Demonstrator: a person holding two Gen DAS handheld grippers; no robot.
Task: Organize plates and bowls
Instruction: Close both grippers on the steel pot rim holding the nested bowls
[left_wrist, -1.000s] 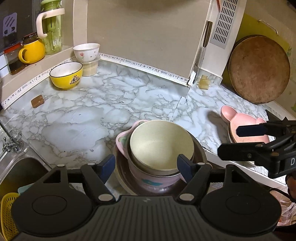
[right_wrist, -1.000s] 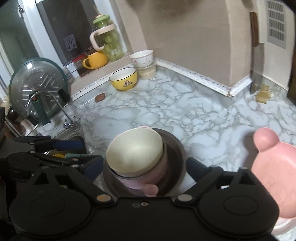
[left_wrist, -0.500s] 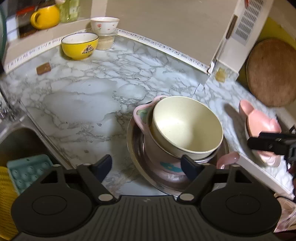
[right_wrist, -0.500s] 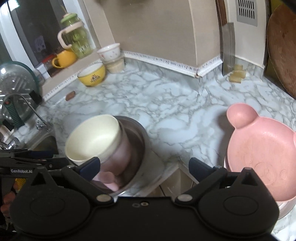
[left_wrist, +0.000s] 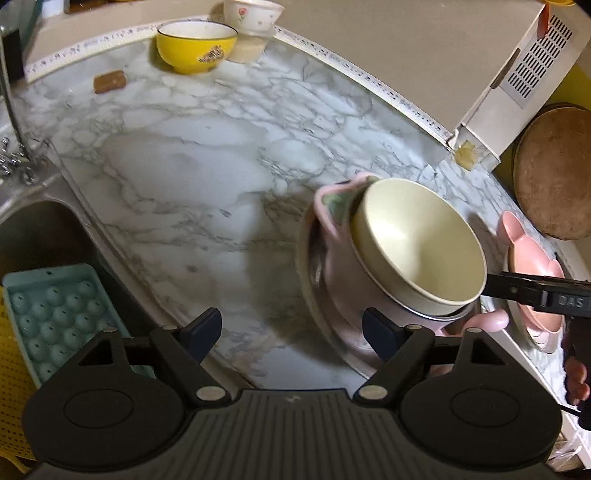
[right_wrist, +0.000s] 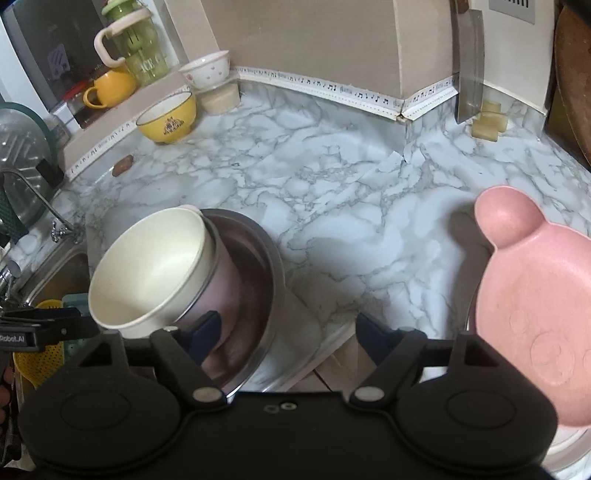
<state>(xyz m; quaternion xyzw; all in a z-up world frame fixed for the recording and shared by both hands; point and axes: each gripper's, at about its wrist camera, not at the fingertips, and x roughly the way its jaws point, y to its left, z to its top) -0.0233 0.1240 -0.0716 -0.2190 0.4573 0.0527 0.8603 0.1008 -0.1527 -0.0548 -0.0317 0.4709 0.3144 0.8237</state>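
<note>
A cream bowl (left_wrist: 421, 247) sits nested in a pink bowl (left_wrist: 332, 206) inside a steel dish (left_wrist: 314, 280) at the counter's front edge; the stack also shows in the right wrist view (right_wrist: 147, 269). My left gripper (left_wrist: 291, 326) is open and empty, with the stack just beyond its right finger. My right gripper (right_wrist: 284, 328) is open and empty, between the stack on its left and a pink bear-shaped plate (right_wrist: 535, 295) on its right. That plate also shows in the left wrist view (left_wrist: 532, 258).
A yellow bowl (left_wrist: 195, 50) and a white flowered bowl (left_wrist: 253, 13) stand at the back wall. A sink (left_wrist: 40, 236) with a teal tray (left_wrist: 51, 314) lies at left. A round wooden board (left_wrist: 554, 170) leans at right. A cleaver (right_wrist: 469, 70) stands at the back.
Both grippers have drawn back and apart. The left view has swung left toward the sink, the right view right toward the pink plate. The stack stays in place.
</note>
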